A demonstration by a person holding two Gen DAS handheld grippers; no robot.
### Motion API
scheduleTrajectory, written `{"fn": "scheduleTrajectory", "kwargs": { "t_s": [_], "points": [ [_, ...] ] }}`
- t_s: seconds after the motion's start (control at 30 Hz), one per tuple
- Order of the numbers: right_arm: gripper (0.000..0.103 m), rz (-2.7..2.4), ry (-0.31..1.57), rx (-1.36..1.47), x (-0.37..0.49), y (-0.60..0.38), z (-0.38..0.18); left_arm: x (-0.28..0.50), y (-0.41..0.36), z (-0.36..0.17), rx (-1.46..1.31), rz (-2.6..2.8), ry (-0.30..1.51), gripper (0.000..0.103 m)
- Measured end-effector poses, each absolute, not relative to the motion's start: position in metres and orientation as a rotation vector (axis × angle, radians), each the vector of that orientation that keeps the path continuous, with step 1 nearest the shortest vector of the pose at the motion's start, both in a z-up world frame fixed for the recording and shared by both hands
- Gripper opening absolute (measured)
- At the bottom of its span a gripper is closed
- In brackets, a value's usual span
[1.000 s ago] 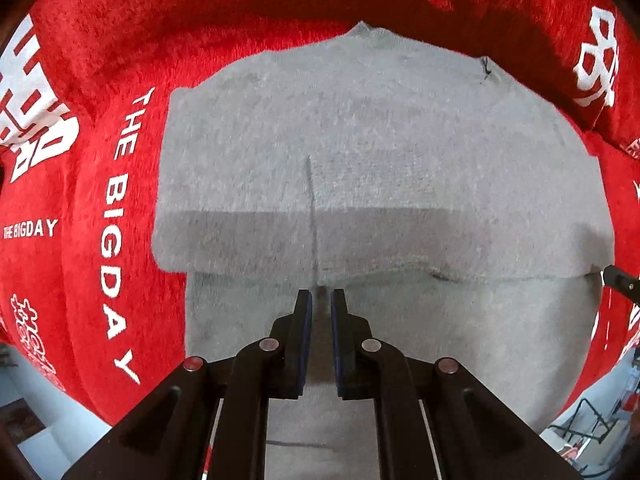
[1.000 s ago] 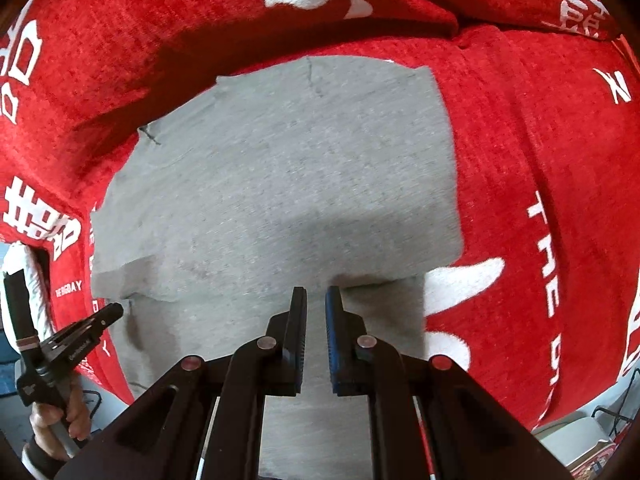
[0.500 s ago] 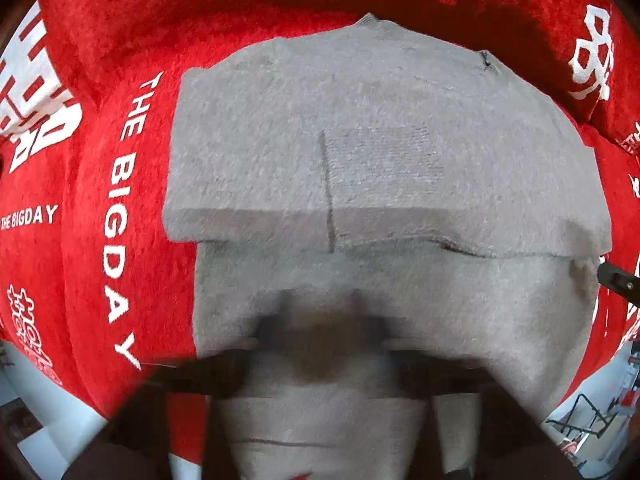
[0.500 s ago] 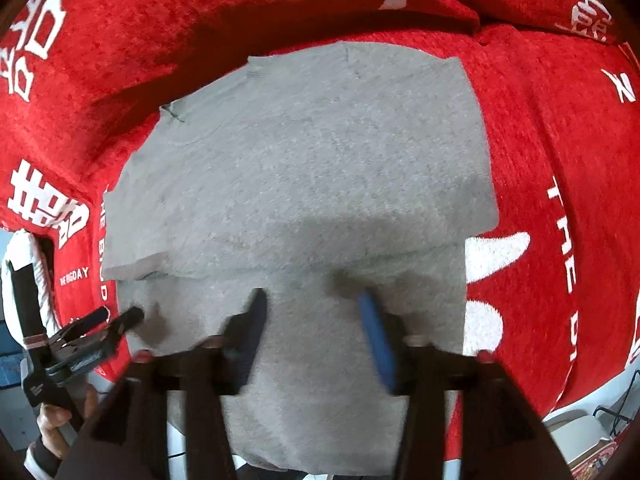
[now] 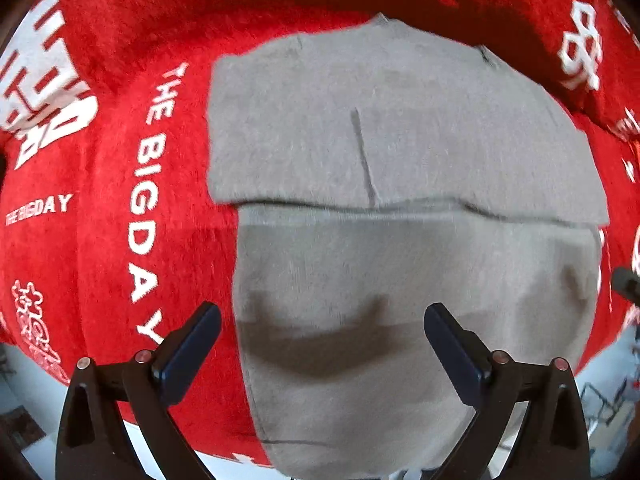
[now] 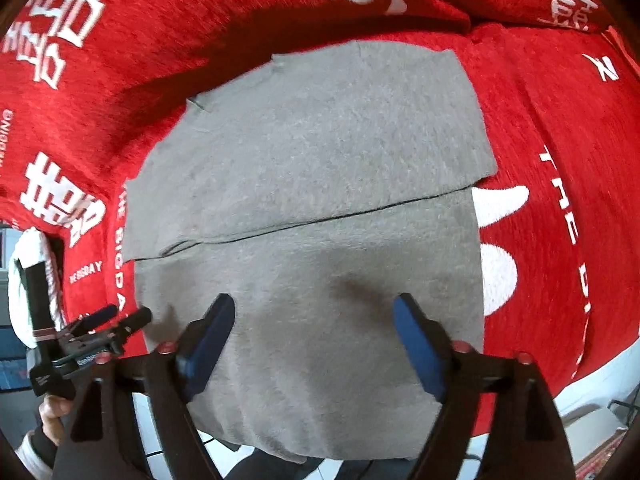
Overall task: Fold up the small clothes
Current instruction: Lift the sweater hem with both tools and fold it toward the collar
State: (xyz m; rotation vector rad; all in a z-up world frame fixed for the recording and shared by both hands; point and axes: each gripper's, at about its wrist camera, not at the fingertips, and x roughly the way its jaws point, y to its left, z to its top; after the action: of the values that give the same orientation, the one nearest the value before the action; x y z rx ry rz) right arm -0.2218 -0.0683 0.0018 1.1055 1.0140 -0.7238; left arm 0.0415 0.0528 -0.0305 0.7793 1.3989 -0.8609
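A grey garment (image 5: 400, 140) lies on a red cover (image 5: 100, 240) printed with white lettering. Its far half is folded over the near half, and the fold's edge runs across the middle of both views. My left gripper (image 5: 322, 312) points down over the near layer, jaws wide open, nothing between them. In the right wrist view the same garment (image 6: 320, 140) fills the centre. My right gripper (image 6: 314, 304) hovers over its near part with jaws opening and only flat cloth below. The left gripper (image 6: 108, 320) also shows at the lower left there.
The red cover (image 6: 560, 120) rises into cushions behind the garment. A hand (image 6: 52, 408) holds the left gripper's handle, beside white knitted fabric (image 6: 24, 280). Pale floor shows past the cover's near edge in the bottom corners. The garment's near end hangs over that edge.
Both grippers went from shut to open and drew back toward the near edge. The folded flap now lies flat, farther from the fingertips.
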Motion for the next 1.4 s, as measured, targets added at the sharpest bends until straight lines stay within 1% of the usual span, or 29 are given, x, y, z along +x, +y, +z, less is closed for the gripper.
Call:
{"fn": "scheduleTrajectory", "kwargs": {
  "t_s": [0.1, 0.23, 0.4, 0.53, 0.7, 0.77, 0.8, 0.83, 1.0, 1.03, 1.17, 1.2, 1.23, 1.27, 1.3, 1.33, 1.37, 1.4],
  "points": [
    [0.084, -0.701, 1.008, 1.134, -0.229, -0.058, 0.001, 0.039, 0.064, -0.031, 0.793, -0.894, 1.397, 0.101],
    [0.084, -0.679, 1.052, 1.295, -0.252, -0.044, -0.022, 0.036, 0.086, -0.036, 0.804, -0.915, 1.415, 0.101],
    [0.084, -0.677, 1.083, 1.399, -0.288, -0.025, -0.041, 0.031, 0.12, -0.035, 0.772, -0.92, 1.456, 0.101],
    [0.084, -0.618, 1.141, 1.389, -0.308, -0.005, -0.055, 0.018, 0.156, -0.039, 0.743, -0.916, 1.489, 0.101],
    [0.084, -0.499, 1.189, 1.391, -0.332, 0.028, -0.085, -0.007, 0.205, -0.059, 0.704, -0.861, 1.588, 0.101],
    [0.08, -0.485, 1.212, 1.401, -0.339, 0.039, -0.097, -0.016, 0.218, -0.068, 0.689, -0.84, 1.623, 0.101],
    [0.073, -0.475, 1.229, 1.416, -0.343, 0.046, -0.106, -0.022, 0.225, -0.075, 0.681, -0.824, 1.645, 0.101],
    [0.072, -0.468, 1.24, 1.421, -0.344, 0.051, -0.113, -0.027, 0.231, -0.081, 0.671, -0.81, 1.663, 0.101],
    [0.072, -0.454, 1.281, 1.426, -0.352, 0.07, -0.145, -0.034, 0.245, -0.101, 0.609, -0.788, 1.714, 0.101],
    [0.072, -0.451, 1.285, 1.425, -0.353, 0.072, -0.151, -0.028, 0.237, -0.107, 0.604, -0.783, 1.716, 0.101],
    [0.071, -0.43, 1.225, 1.448, -0.35, 0.074, -0.164, -0.021, 0.239, -0.117, 0.586, -0.767, 1.72, 0.101],
    [0.068, -0.426, 1.199, 1.464, -0.349, 0.074, -0.165, -0.02, 0.239, -0.118, 0.58, -0.764, 1.721, 0.101],
    [0.06, -0.418, 1.175, 1.493, -0.348, 0.074, -0.167, -0.018, 0.24, -0.119, 0.571, -0.762, 1.724, 0.101],
    [0.055, -0.406, 1.152, 1.531, -0.348, 0.074, -0.17, -0.017, 0.241, -0.119, 0.565, -0.763, 1.729, 0.101],
    [0.039, -0.396, 1.131, 1.557, -0.347, 0.076, -0.169, -0.016, 0.243, -0.119, 0.555, -0.766, 1.732, 0.099],
    [0.015, -0.391, 1.127, 1.563, -0.347, 0.077, -0.168, -0.014, 0.246, -0.117, 0.549, -0.764, 1.728, 0.089],
    [0.01, -0.389, 1.13, 1.556, -0.346, 0.079, -0.166, -0.012, 0.249, -0.116, 0.55, -0.76, 1.728, 0.085],
    [0.009, -0.38, 1.116, 1.55, -0.347, 0.081, -0.161, -0.014, 0.246, -0.115, 0.546, -0.763, 1.729, 0.073]
  ]
}}
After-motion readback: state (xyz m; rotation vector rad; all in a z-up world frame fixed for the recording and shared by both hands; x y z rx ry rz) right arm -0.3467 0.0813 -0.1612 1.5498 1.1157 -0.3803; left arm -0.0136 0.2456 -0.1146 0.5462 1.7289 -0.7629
